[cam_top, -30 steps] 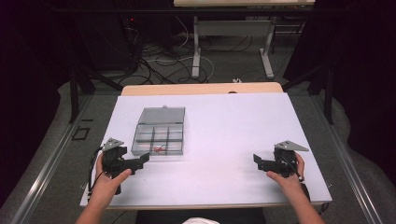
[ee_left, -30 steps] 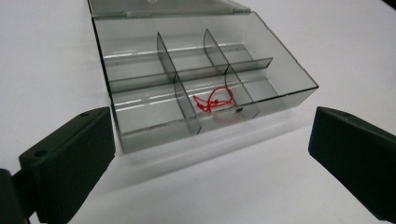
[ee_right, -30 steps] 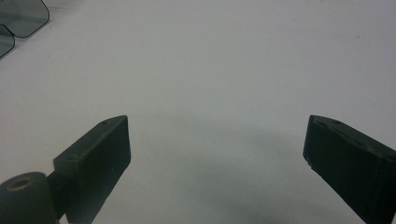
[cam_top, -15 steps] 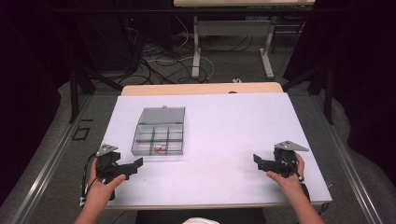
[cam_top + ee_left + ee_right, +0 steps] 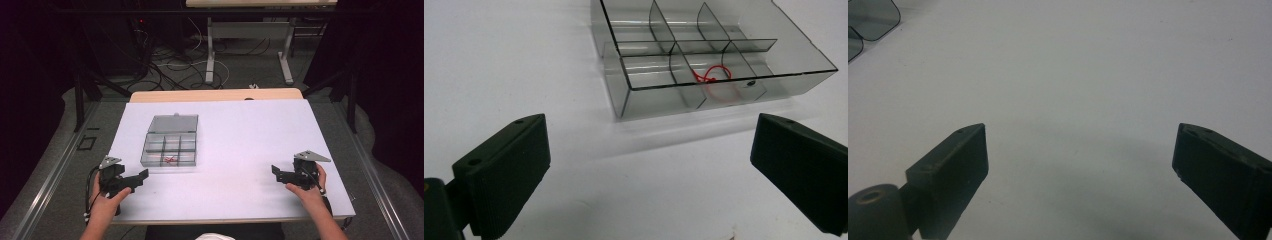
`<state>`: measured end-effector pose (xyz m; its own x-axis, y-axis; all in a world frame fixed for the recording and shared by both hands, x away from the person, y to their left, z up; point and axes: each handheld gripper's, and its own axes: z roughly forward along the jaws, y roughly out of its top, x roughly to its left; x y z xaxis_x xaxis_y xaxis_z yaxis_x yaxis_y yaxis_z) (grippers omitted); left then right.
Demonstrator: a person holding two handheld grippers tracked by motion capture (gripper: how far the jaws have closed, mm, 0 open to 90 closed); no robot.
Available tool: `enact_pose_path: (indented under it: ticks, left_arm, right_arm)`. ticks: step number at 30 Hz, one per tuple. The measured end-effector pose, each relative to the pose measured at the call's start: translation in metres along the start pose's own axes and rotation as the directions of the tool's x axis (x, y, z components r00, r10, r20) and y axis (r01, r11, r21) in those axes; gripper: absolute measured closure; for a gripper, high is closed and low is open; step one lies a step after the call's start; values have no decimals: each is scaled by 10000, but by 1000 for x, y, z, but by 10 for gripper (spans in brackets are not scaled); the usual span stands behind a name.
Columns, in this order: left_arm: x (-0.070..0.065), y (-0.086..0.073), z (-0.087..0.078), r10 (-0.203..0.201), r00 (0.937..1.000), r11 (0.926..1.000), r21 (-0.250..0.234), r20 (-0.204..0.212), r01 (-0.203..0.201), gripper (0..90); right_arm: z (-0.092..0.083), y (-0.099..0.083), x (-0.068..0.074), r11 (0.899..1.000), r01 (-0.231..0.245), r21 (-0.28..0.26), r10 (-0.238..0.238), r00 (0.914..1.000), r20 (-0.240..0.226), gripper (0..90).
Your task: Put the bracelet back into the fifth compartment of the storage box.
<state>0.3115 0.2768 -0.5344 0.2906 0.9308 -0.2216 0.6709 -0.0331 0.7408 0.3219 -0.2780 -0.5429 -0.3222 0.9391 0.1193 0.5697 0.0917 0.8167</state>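
Left gripper (image 5: 142, 176) gapes before the compartment box (image 5: 170, 147); right gripper (image 5: 274, 171) idles open; reaching the red piece (image 5: 711, 76) likely comes next.

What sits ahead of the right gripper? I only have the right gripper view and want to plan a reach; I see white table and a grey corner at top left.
Observer: That corner belongs to a clear box with its lid open, lying on the left half of the table.
Operator: Anything in it?
Observer: A small red thing lies in a front compartment, the middle one.
Operator: Where is the left gripper?
Observer: The left gripper is near the table's front left corner, jaws open, pointing at the box and not touching it.
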Motion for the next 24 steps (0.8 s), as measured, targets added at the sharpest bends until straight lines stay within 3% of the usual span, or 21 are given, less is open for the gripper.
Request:
enact_pose_path:
  ticks: [10,24]
  left_arm:
    - [-2,-3,4,191,9998,9995,247,-86,-189,33]
    - [0,-4,7,-26,9999,9997,234,-162,30,36]
  right_arm:
    - [1,0,0,9999,107,-13,-108,9999,-27,72]
    - [2,1,0,10000,-22,40,22,10000,-32,72]
